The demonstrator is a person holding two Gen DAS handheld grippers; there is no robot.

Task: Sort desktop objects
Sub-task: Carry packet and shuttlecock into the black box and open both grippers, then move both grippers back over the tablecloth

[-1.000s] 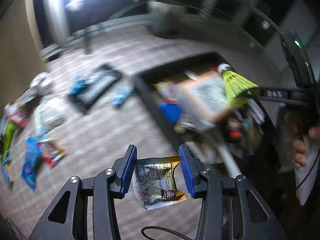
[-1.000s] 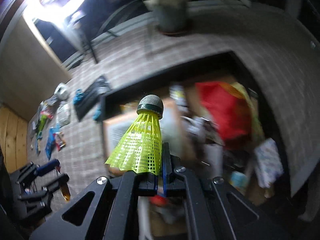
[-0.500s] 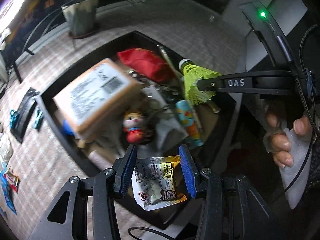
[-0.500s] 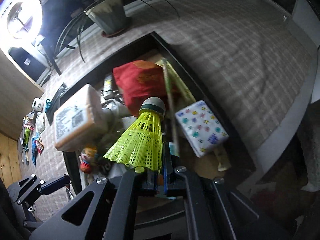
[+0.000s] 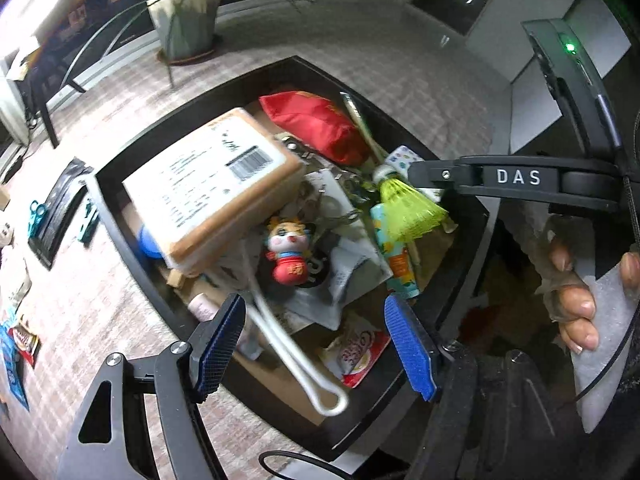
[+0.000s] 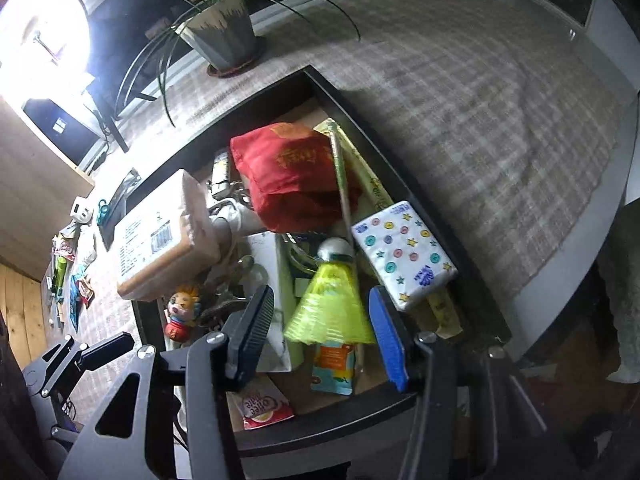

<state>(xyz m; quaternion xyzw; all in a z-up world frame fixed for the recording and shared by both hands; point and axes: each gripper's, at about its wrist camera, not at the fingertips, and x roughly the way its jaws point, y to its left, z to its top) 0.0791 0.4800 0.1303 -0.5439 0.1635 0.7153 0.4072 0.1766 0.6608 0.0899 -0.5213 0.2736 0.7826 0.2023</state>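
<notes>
A black tray holds several mixed objects. My left gripper is open above its near edge. The red and white snack packet lies in the tray below it, also seen in the right wrist view. My right gripper is open over the tray. The yellow shuttlecock is between its fingers, free of them, above the tray's contents. In the left wrist view the shuttlecock is just below the right gripper's tip.
In the tray are a cardboard parcel, a red pouch, a doll, a tissue pack and a white cable. A potted plant stands behind. Snack packets and a black case lie to the left.
Both grippers opened over the tray. The snack packet dropped from my left gripper into the tray. The shuttlecock left my right gripper's grip.
</notes>
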